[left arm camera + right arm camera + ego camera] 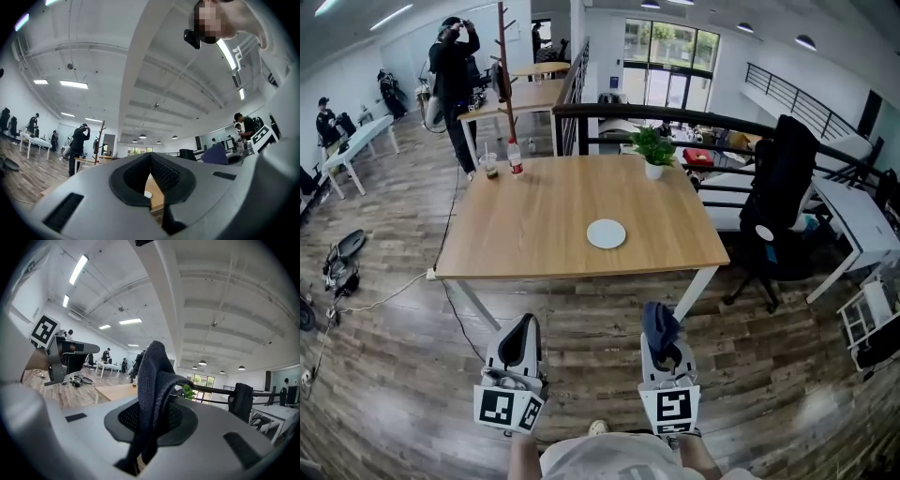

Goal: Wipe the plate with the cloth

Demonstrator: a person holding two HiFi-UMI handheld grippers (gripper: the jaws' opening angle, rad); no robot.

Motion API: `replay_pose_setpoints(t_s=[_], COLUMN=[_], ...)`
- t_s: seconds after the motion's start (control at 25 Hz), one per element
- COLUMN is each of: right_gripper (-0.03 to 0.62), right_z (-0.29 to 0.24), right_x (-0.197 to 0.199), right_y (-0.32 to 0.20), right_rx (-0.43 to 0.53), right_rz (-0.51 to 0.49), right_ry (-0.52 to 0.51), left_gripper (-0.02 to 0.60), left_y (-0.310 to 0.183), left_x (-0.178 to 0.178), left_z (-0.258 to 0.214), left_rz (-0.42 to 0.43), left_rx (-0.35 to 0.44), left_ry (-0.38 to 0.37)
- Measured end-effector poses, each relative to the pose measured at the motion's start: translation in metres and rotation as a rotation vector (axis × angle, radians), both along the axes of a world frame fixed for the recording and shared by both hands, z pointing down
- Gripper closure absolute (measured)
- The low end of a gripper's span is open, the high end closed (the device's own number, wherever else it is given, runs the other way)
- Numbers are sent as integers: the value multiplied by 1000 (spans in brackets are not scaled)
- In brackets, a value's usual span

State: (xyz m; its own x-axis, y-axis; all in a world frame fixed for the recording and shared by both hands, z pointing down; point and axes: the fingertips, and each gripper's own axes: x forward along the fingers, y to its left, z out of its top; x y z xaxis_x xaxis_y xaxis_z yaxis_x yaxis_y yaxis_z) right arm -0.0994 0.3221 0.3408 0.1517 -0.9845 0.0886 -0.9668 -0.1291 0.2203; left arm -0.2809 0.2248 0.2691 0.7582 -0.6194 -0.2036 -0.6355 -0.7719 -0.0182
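The head view showed the white plate (607, 233) lying toward the near edge of the wooden table (525, 234). It was well apart from both tongs, which were held short of the table above the plank floor (581, 323). The left gripper view showed the left tongs (151, 164) closed and empty. The right gripper view showed the right tongs (150, 423) clamped on a dark cloth (153, 376) that stood up from them. A potted plant (653, 150), a bottle (515, 157) and a cup (490, 167) stood at the table's far edge. A black chair (778, 197) stood to the right.
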Motion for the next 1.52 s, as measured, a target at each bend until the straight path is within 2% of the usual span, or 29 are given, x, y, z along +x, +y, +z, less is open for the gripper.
replay_pose_setpoints(t_s=[0.28,0.56,0.68,0.84,1.2,1.4,1.52], right_gripper=[537,537,537,537,537,537,537], right_z=[10,17,26,28,16,12,15], right_x=[-8,10,22,43,116,177,206], right_y=[-12,-34,-49,-92,-202,-243,-259], right_rx=[-41,-83,-98,-56,-28,2,4], right_rz=[17,41,47,27,-40,-6,8], right_ry=[11,23,-9,-62,-15,-48,-70], left_gripper=[574,574,574,574,574,574,574], left_y=[-34,-63,-72,-98,-195,-248,-267], left_x=[-13,4,18,48,126,186,220], left_z=[13,22,27,31,22,6,3], left_rz=[-1,29,18,19,-15,-18,4], left_rx=[-36,-74,-79,-73,-64,-4,2], left_ry=[-2,9,1,-16,-36,-66,-74])
